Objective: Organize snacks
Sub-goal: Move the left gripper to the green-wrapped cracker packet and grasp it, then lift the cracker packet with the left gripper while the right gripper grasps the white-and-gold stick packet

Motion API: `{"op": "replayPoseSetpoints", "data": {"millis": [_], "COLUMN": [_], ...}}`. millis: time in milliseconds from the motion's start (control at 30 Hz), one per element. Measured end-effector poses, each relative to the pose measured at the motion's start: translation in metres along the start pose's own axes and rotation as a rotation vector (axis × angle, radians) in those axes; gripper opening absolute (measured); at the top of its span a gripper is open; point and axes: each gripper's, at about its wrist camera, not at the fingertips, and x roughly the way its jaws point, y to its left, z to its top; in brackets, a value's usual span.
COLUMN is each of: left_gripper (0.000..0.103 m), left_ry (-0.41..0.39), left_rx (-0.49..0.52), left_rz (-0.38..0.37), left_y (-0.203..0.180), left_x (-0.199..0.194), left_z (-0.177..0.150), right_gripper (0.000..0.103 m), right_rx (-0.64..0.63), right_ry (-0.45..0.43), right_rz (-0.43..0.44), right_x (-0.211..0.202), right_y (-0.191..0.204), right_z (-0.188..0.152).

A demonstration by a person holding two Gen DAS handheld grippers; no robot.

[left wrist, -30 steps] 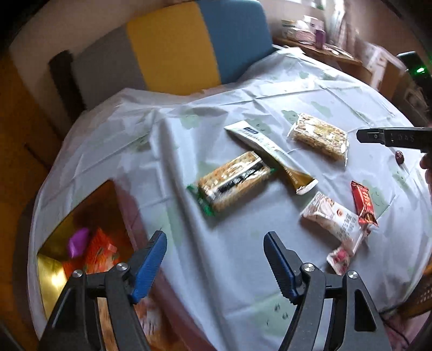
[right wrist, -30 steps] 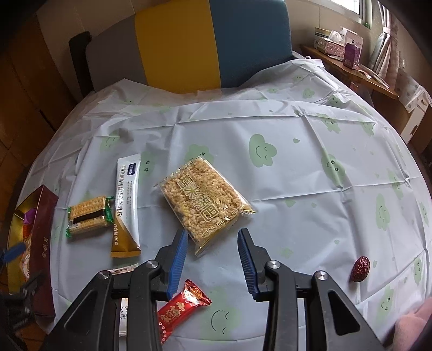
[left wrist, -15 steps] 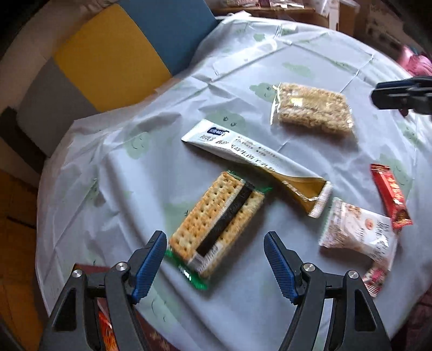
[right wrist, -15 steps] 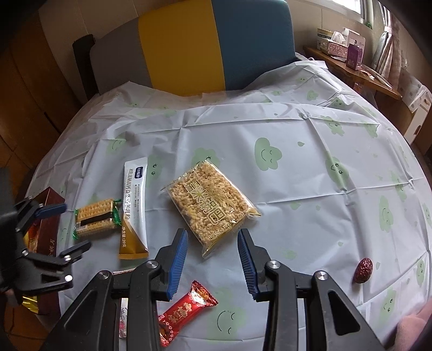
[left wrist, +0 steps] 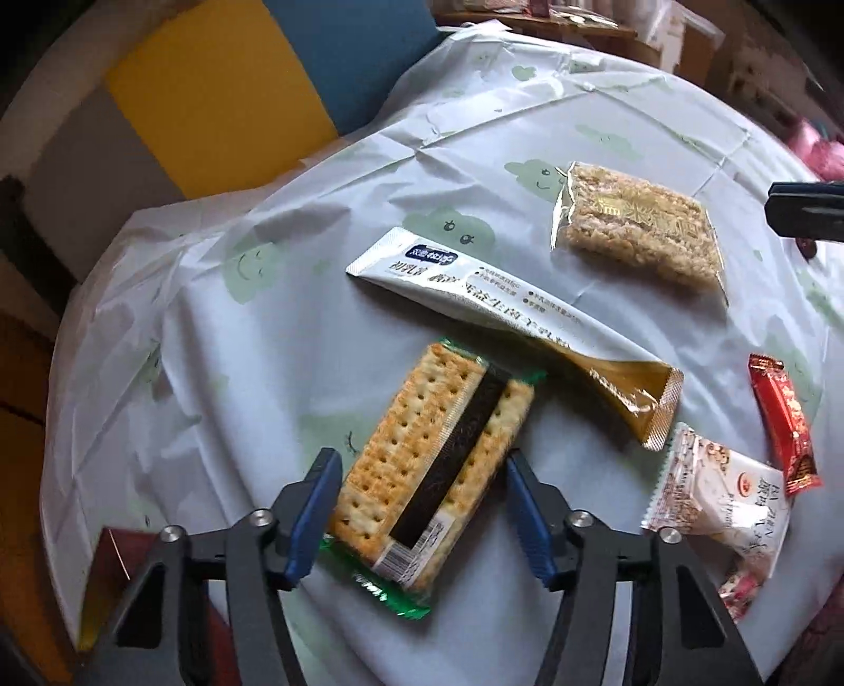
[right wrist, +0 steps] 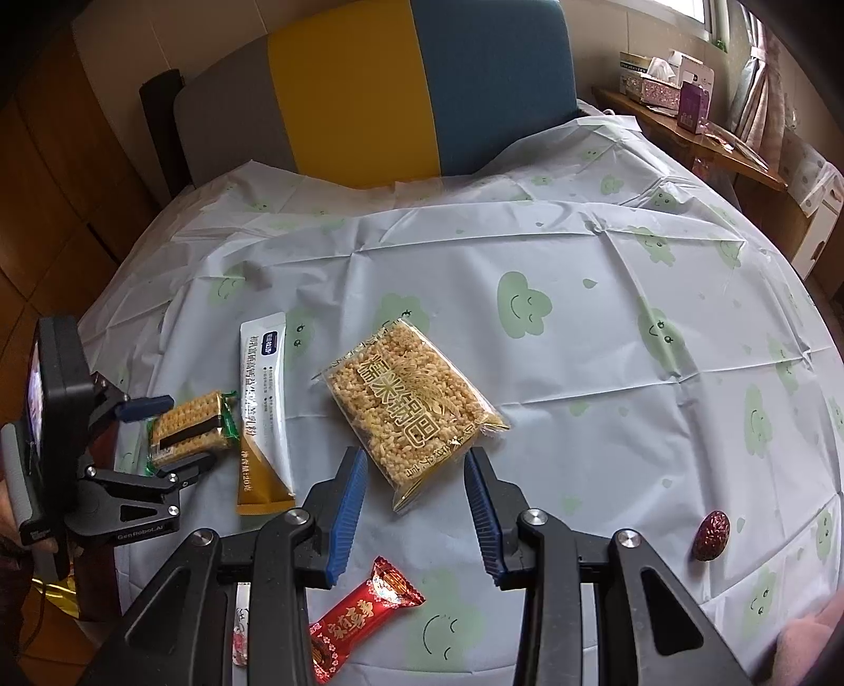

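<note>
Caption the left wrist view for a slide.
Left gripper closing its blue fingers around a cracker pack on the cloud-print tablecloth.

Both wrist views look steeply down, sharing the cracker pack (left wrist: 438, 464) (left nearer).

Grey-yellow-blue chair back (right wrist: 411, 89) behind table; wooden shelf (right wrist: 701, 137) right; window (right wrist: 720, 21) daylight

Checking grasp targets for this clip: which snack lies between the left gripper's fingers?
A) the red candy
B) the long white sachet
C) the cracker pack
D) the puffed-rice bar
C: the left gripper straddles the cracker pack, its jaws just closing in; the right wrist view shows the same cracker pack between the blue fingers.
</note>
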Motion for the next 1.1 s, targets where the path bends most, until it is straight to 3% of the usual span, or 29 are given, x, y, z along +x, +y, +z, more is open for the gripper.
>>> {"op": "replayPoseSetpoints", "data": {"millis": [133,300,533,700,867,1100], "left_gripper": [0.053,0.052,0.052,0.05,0.05,0.05], "left_ry": [0.008,0.02,-0.022,-0.064,-0.114,-0.172], "left_rx": [-0.079,-0.21,-0.346,-0.376,-0.422,-0.436], "left_rz": [0.013,0.004,0.015,0.051,0.032,0.005], "left_y": [-0.008,-0.021,-0.046,-0.063,-0.066,-0.065], "left_x": [-0.009,-0.024,-0.053,-0.064,-0.074,-0.073], "left_z": [-0.011,-0.033,-0.083,-0.112,-0.139,-0.151], "right_gripper": [0.039,0.039,0.039,0.039,0.039,0.039], "right_rx": [-0.009,-0.011,-0.006,-0.013,-0.039,-0.112], "right_ry": [-0.005,-0.007,-0.002,0.009,0.014,0.041], "right_rz": [-0.008,-0.014,-0.017,-0.021,0.003,0.049], "right_x": [0.0,-0.001,-0.002,0.0,0.003,0.013], "right_y": [0.001,0.0,-0.002,-0.001,0.006,0.024], "right_z": [-0.001,-0.002,-0.004,-0.008,-0.011,-0.017]}}
